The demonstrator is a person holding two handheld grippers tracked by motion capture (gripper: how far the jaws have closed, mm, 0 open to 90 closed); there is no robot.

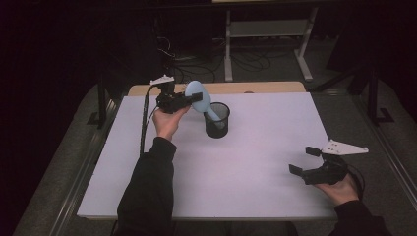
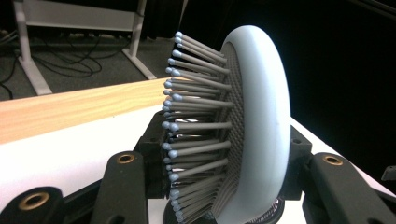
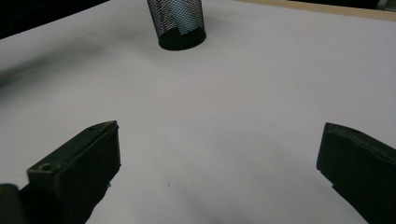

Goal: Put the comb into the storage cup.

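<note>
Left tongs [image 2: 219, 186] pinch rounded pale-blue bristly hairbrush [image 2: 252, 121]; right tongs [image 3: 219, 172] gape, empty.

White sheet [image 1: 255, 162] spread flat over desk [image 1: 265, 87], pale wooden edge showing along far side. Beyond, on dark floor [image 1: 275, 69]: tangled black cables [image 1: 246, 61], white metal frame legs [image 1: 304, 54] of other furniture.

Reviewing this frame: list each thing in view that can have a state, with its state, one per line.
Pale blue plastic hairbrush with grey bristles: tilted, handle down inside the cup, head clamped.
Black wire-mesh cup: upright on the white table, holding the brush handle.
Left hand-held gripper: shut on the brush head.
Right hand-held gripper: open, nothing between its jaws, low over the table.
</note>
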